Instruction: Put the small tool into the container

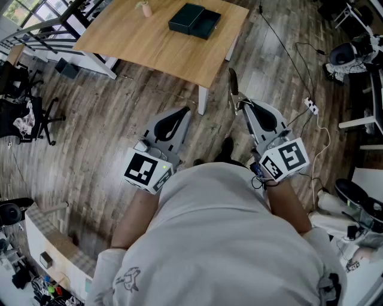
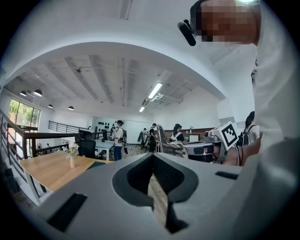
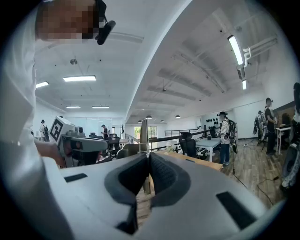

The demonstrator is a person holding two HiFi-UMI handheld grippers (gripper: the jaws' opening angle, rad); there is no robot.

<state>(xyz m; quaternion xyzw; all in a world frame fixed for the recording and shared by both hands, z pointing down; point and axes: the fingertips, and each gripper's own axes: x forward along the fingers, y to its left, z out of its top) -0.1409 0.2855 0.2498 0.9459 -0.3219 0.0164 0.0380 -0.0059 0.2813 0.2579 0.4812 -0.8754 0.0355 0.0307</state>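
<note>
Right hand-held gripper [image 3: 148, 155], tool [image 3: 144, 133] (container [image 1: 187, 18] afar)

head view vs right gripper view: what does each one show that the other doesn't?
Head view only: the right gripper's own marker cube and the white power strip on the floor. Right gripper view only: ceiling lights and a bystander in a striped shirt. Both: the small tool clamped in the right gripper, the left gripper's marker cube, the wooden table.
</note>
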